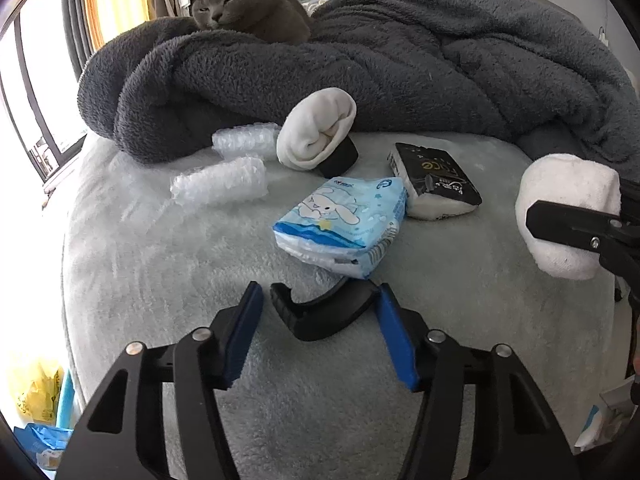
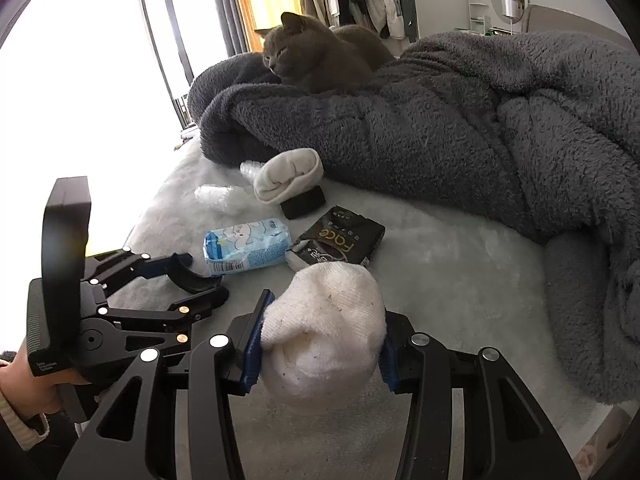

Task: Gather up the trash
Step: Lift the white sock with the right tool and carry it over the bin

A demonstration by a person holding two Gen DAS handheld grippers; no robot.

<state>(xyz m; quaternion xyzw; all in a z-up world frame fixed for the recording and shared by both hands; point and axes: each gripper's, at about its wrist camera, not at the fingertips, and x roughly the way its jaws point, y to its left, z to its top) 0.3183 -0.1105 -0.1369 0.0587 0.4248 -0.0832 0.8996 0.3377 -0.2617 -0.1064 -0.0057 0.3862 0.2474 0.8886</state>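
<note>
My right gripper (image 2: pixel 320 344) is shut on a rolled white sock (image 2: pixel 324 332) and holds it above the bed; the sock also shows in the left wrist view (image 1: pixel 568 220). My left gripper (image 1: pixel 320 320) is open, its fingers on either side of a curved black plastic piece (image 1: pixel 320 316), also seen in the right wrist view (image 2: pixel 196 280). Beyond it lie a blue cartoon tissue pack (image 1: pixel 344 224) (image 2: pixel 244 248), a black "Face" tissue pack (image 1: pixel 436 180) (image 2: pixel 344 240), two bubble-wrap rolls (image 1: pixel 220 184) (image 1: pixel 244 140), and a second white sock (image 1: pixel 316 132) (image 2: pixel 288 176) on a black block (image 1: pixel 340 156) (image 2: pixel 304 204).
A grey cat (image 1: pixel 248 4) (image 2: pixel 320 60) lies on a heaped dark grey fleece blanket (image 1: pixel 400 64) (image 2: pixel 440 128) behind the objects. The pale bed cover (image 1: pixel 160 280) ends at the left by a bright window (image 1: pixel 28 100). Bags (image 1: pixel 36 400) sit on the floor lower left.
</note>
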